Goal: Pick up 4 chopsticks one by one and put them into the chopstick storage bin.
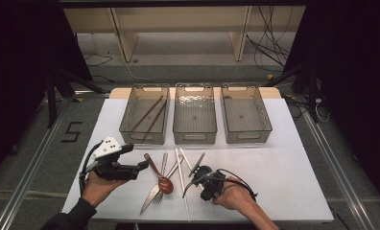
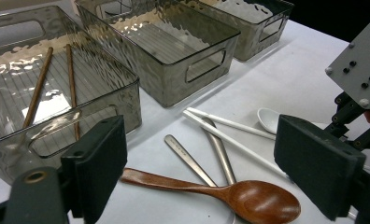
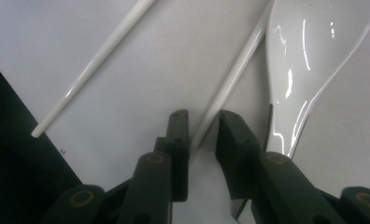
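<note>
Evidently we find the right gripper (image 3: 203, 128) with jaws nearly closed astride one white chopstick (image 3: 232, 79), seemingly for sorting into a bin (image 1: 195, 114), while the left gripper (image 2: 220, 161) waits open.

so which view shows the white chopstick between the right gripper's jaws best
The right gripper view: the white chopstick runs close-up between the right gripper jaws. The left gripper view shows it full length, farther off. The high view shows it thin and small.

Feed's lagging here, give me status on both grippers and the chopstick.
Left gripper open, idle above wooden spoon. Right gripper straddling white chopstick, not clamped. White spoon lies alongside, crowding the pick.
</note>
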